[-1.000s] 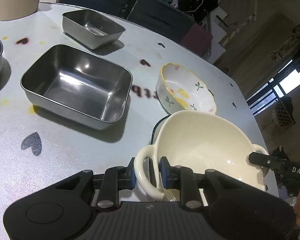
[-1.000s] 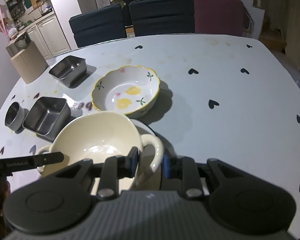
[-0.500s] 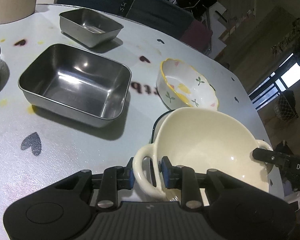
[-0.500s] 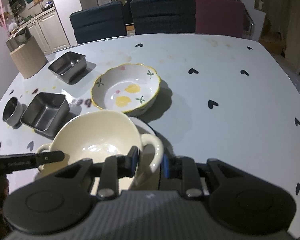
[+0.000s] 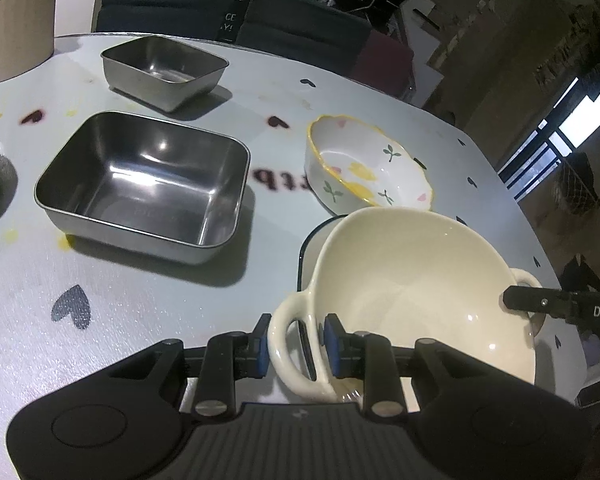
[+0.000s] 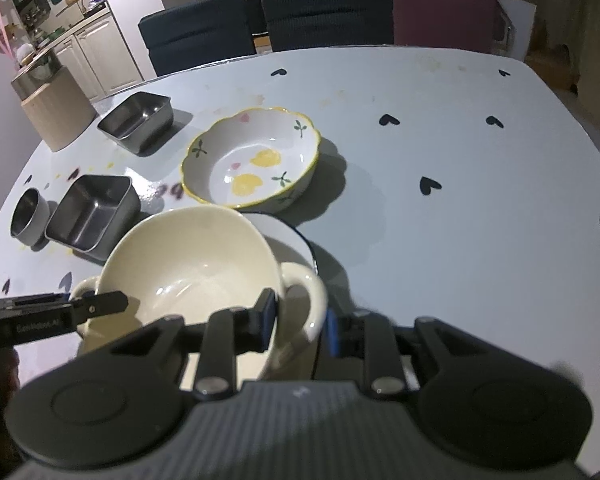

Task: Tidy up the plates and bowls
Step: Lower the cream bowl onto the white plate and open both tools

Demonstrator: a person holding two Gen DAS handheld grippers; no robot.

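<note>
A cream two-handled bowl (image 5: 412,280) (image 6: 188,264) is held between both grippers above a white plate with a dark rim (image 5: 306,248) (image 6: 296,240). My left gripper (image 5: 297,344) is shut on the bowl's left handle, one blue pad on each side of the loop. On the opposite handle my right gripper (image 6: 299,322) is shut the same way. Each gripper's finger shows in the other's view, at the bowl's far handle. A flowered bowl with a yellow scalloped rim (image 5: 364,172) (image 6: 252,160) stands empty just beyond the plate.
A large steel tray (image 5: 140,180) (image 6: 92,212) lies left of the plate, a smaller steel tray (image 5: 164,68) (image 6: 136,120) behind it, a steel cup (image 6: 28,220) further left. A beige container (image 6: 56,112) stands at the table's far left. Dark chairs (image 6: 324,12) line the far edge.
The left gripper's view has rolled a little, so the table looks more level. The cream bowl stays in both grips over the plate.
</note>
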